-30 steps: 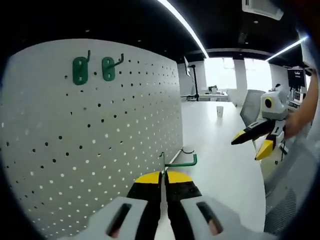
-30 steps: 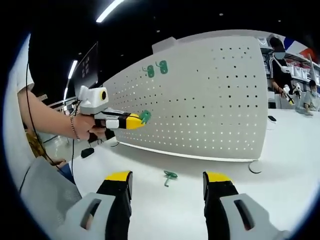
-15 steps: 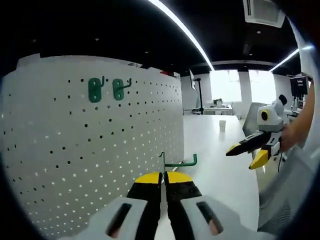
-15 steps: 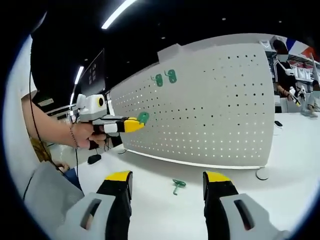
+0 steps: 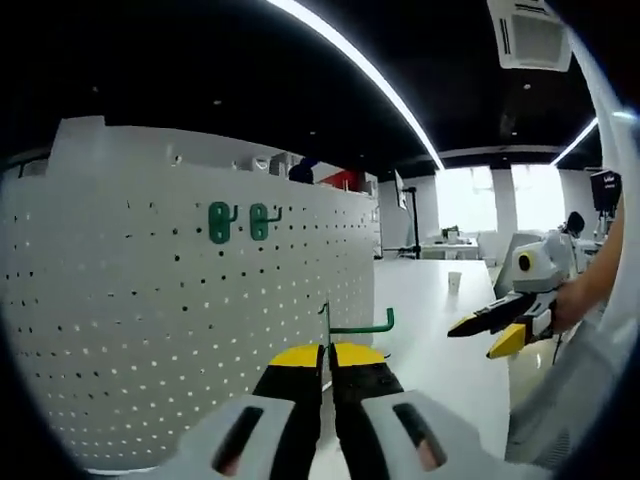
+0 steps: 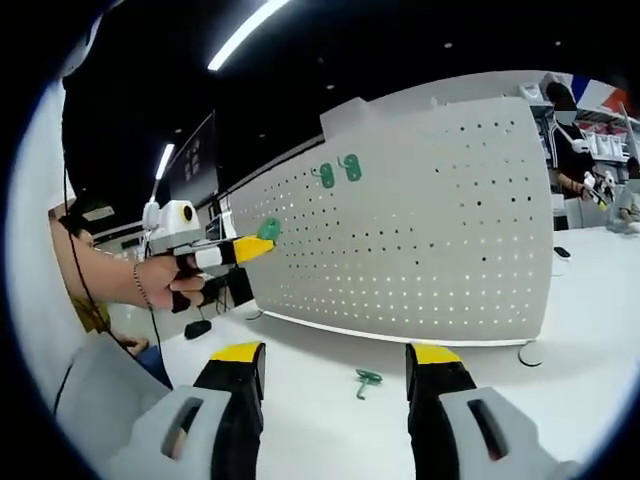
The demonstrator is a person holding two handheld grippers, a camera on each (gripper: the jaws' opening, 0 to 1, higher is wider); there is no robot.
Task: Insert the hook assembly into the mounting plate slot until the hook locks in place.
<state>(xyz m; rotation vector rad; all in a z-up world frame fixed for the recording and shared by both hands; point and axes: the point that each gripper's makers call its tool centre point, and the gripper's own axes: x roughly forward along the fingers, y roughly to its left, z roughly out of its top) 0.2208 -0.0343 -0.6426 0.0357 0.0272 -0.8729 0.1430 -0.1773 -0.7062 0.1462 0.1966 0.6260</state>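
Observation:
My left gripper [image 5: 327, 352] is shut on a green hook assembly [image 5: 355, 325], whose rod points right and ends in an upturned tip. It is held in the air, short of the white pegboard mounting plate [image 5: 150, 330]. Two green hooks [image 5: 240, 221] hang high on that plate. In the right gripper view the left gripper [image 6: 250, 246] is at the left, holding the green hook [image 6: 268, 230] off the plate [image 6: 430, 240], with the mounted hooks [image 6: 338, 172] above. My right gripper [image 6: 335, 360] stands open over the table. Another green hook [image 6: 367, 380] lies on the table between its jaws.
The white table [image 5: 440, 340] runs along the plate's foot and away to a small cup [image 5: 455, 283]. My right gripper [image 5: 490, 325] shows at the right of the left gripper view, held by a hand. A person [image 6: 570, 150] stands behind the plate's right end. A black object [image 6: 197, 328] lies on the table.
My left gripper with the hook has risen and drawn back from the plate. The mounted hooks sit lower and more central in the left gripper view. The right gripper stays open.

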